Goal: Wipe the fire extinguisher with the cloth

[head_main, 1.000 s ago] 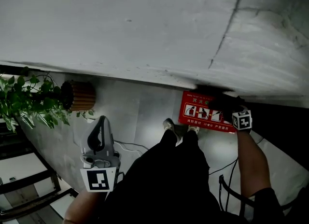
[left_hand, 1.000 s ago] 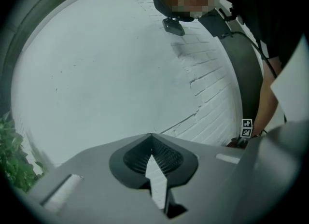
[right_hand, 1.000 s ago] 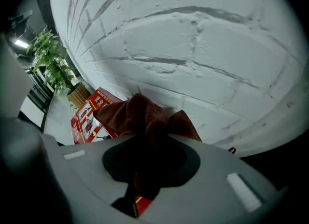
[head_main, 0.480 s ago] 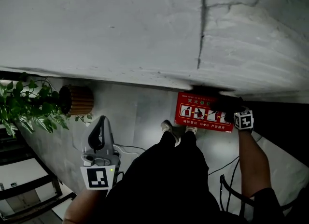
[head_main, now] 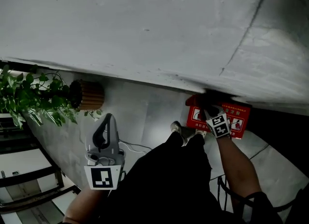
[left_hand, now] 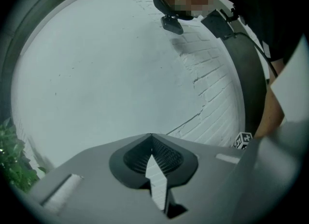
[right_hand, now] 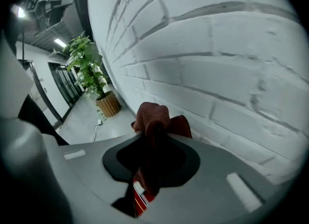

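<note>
**Cloth held at the red box, ready to wipe**

Nearest, at the left, the left gripper hangs idle above the floor. Its fingers are closed tip to tip and hold nothing. Farther right, beyond the person's shoes, the right gripper points down over the left part of the fire extinguisher box. The box sits at the foot of the white brick wall. The right gripper's fingers are clamped on a bunched dark red cloth, with a wad poking out past the tips. Whether the wad touches the box yet, I cannot tell. To wipe well, probably press that wad flat to the box, not the hard tips. Grip firmly and make overlapping strokes from the top downward. The potted plant at the far left is well apart.
</note>
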A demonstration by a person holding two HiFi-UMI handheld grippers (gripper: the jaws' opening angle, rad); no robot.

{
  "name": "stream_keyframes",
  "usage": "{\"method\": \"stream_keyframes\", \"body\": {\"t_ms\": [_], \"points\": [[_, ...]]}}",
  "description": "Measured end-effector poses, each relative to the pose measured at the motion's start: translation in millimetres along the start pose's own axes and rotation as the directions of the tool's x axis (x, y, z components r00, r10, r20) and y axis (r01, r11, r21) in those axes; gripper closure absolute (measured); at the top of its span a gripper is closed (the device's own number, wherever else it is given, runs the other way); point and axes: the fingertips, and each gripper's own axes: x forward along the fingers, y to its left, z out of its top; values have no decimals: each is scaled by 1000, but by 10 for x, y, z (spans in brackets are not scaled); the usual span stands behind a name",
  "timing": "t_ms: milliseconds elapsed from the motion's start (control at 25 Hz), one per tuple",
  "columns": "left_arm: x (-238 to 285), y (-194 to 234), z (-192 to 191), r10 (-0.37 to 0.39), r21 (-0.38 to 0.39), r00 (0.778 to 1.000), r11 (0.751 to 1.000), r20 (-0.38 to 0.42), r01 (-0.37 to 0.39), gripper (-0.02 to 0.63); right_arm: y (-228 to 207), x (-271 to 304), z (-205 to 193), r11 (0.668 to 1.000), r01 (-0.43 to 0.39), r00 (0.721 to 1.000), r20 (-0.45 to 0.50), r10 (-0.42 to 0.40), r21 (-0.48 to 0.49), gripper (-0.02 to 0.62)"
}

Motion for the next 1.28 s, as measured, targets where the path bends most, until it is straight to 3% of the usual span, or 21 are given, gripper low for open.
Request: {"method": "stream_keyframes", "body": {"t_ms": [320,480,600,880,1280], "points": [[-339,516,-155,142,-9,989,990,-45,-142,606,602,593,104,990,-140,986,-96,137,-30,531],[-407,556,-224,146,1,987,989,-67,-146,606,695,714,-136,987,-161,969,-193,156,-9,531],[-419,571,-270,144,-1,987,990,-75,-144,606,632,743,-270,987,-159,967,-204,155,-3,531],[-340,550,-226,114,-17,992,993,-50,-115,606,400,564,-395,994,-93,973,-207,103,54,532],[-111,245,-88,20,-34,1000,999,8,-20,606,-303,-109,-815,988,62,977,-209,-33,138,532]]}}
